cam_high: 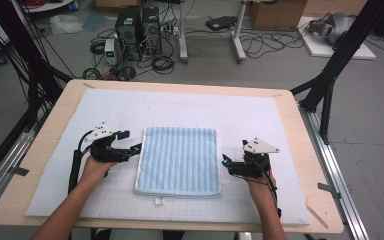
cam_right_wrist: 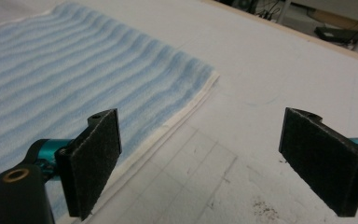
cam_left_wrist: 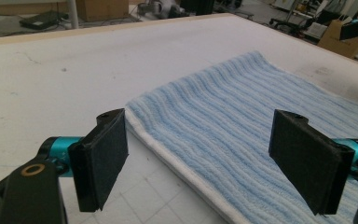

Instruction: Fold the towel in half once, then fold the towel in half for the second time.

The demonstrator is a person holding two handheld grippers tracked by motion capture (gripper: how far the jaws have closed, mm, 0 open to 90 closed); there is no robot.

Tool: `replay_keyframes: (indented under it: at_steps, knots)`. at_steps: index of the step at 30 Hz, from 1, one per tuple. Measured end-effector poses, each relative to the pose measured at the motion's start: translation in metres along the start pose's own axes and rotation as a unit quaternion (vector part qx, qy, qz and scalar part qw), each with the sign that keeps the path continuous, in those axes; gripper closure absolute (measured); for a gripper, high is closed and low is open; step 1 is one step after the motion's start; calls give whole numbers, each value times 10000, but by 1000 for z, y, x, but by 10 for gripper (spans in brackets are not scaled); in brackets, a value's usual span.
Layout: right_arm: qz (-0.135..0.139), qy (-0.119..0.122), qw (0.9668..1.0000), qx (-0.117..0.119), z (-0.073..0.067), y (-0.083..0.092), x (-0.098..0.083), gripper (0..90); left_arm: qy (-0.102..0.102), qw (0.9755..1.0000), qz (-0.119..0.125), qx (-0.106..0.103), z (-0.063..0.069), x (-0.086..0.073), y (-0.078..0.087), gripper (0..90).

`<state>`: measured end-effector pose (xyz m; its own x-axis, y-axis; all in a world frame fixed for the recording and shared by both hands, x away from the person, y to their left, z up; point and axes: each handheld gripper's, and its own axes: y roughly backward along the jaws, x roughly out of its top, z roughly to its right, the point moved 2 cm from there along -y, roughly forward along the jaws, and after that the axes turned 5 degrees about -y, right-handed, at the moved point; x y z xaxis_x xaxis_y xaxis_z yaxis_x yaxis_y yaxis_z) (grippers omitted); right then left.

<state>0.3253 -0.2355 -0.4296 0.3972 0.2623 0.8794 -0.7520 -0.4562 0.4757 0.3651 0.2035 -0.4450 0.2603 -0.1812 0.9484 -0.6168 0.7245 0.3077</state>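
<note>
Towel (cam_high: 179,161), blue-striped and folded, lies flat on the white mat (cam_high: 260,115) covering the table. Left gripper (cam_high: 130,148) and right gripper (cam_high: 228,161) flank its side edges, jaws wide apart, gripping nothing.

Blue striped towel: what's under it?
The folded blue striped towel lies flat on the white foam mat, which covers the wooden table. A small white tag sits by its near edge. Between its layers is hidden.
</note>
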Motion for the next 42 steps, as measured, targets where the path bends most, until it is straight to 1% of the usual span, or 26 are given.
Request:
replay_keyframes:
  at_steps: [2,3,6,8,10,19,22,23,26,28,33,34,35,39,41,42]
  knots:
    - [74,-76,9999,-68,1,1,1,121,55,10000,55,39,-3,0,2,203]
    - [92,-62,9999,-99,2,1,1,121,93,9999,86,56,-4,0,4,203]
    - [64,-128,9998,-133,4,0,1,121,147,9996,189,119,-7,1,7,205]
    - [9,-101,9998,-169,3,-1,0,121,168,9995,230,149,-9,2,8,206]
    - [30,-128,9998,-175,3,0,0,121,179,9993,265,169,-9,3,9,206]
    - [49,-223,9995,-194,4,5,-2,118,220,9992,284,198,-9,4,6,209]
    - [46,-238,9995,-203,6,4,-3,118,231,9992,262,203,-9,4,7,210]
    - [32,-283,9994,-197,6,4,-3,118,251,9991,262,209,-9,4,7,210]
    - [28,-236,9995,-188,5,4,-3,118,313,9991,202,209,-11,3,6,210]
    - [6,-268,9994,-200,6,4,-3,118,358,9990,168,225,-11,2,5,212]
    - [-34,-290,9993,-233,7,3,-5,118,399,9989,139,205,-12,1,3,216]
    - [-34,-274,9994,-228,7,3,-5,118,414,9989,131,180,-12,0,3,218]
    - [-48,-254,9994,-225,6,3,-5,118,380,9991,102,180,-12,0,3,220]
    - [-76,-178,9996,-180,5,1,-5,118,371,9991,13,226,-12,-1,1,226]
    - [-76,-197,9997,-141,5,0,-5,118,461,9988,-16,169,-12,-1,0,228]
    - [-73,-203,9997,-131,5,0,-5,118,558,9983,-29,163,-13,1,-1,230]
